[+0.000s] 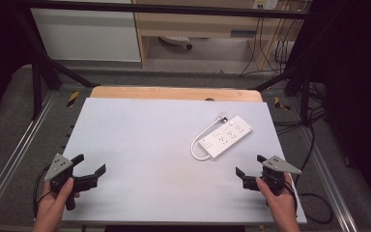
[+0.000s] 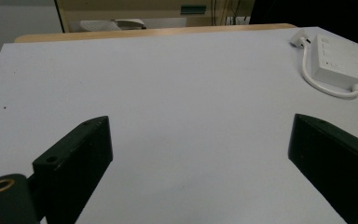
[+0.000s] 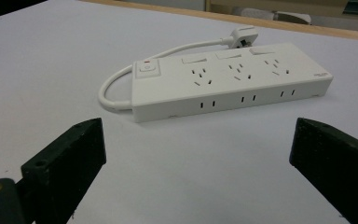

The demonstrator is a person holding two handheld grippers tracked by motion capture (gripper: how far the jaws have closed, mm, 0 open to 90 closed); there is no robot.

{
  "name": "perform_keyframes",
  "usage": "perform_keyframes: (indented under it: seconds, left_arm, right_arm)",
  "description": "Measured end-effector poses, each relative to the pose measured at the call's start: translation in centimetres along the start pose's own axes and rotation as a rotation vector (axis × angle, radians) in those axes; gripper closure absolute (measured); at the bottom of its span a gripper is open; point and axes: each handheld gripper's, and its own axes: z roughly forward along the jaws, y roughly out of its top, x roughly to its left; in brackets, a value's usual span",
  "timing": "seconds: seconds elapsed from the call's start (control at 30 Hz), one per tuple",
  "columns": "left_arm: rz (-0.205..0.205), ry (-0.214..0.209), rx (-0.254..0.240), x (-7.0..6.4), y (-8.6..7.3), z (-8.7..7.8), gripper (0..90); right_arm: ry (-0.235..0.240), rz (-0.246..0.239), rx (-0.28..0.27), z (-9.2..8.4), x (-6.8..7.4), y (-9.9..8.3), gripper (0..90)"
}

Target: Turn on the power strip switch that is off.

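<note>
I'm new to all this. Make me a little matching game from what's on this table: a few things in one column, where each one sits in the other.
Things:
1. power strip
2. left gripper
3. right gripper
4. plug

Places:
A. near left corner of the table
B. near right corner
C. right half of the table, lying flat
D. by the strip's far side, at the cord's end

Pairs: 1-C, 2-A, 3-B, 4-D

Left gripper held low at near left, jaws wide apart, right gripper likewise at near right
</note>
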Motion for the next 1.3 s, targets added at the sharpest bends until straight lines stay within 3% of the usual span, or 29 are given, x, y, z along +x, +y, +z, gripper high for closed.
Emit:
perform_keyframes:
  seconds: [0.3,0.43,0.73,1.3]
  left_arm:
    - [0.0,0.013,0.006,0.3,-0.1,0.0,6.4]
    - [-0.004,0.018,0.007,0.4,-0.2,-0.1,6.3]
    - [-0.001,0.015,0.017,0.5,-0.2,0.0,6.3]
    - [0.002,0.013,0.034,0.3,-0.3,0.2,6.1]
  right_arm:
    - [0.011,0.036,-0.018,-0.1,0.0,1.3,2.8]
    - [0.016,0.006,-0.008,0.0,0.1,2.3,2.8]
    - [0.043,0.019,-0.016,-0.1,-0.3,4.1,2.3]
    - [0.024,0.001,-0.043,0.5,-1.0,8.1,2.1]
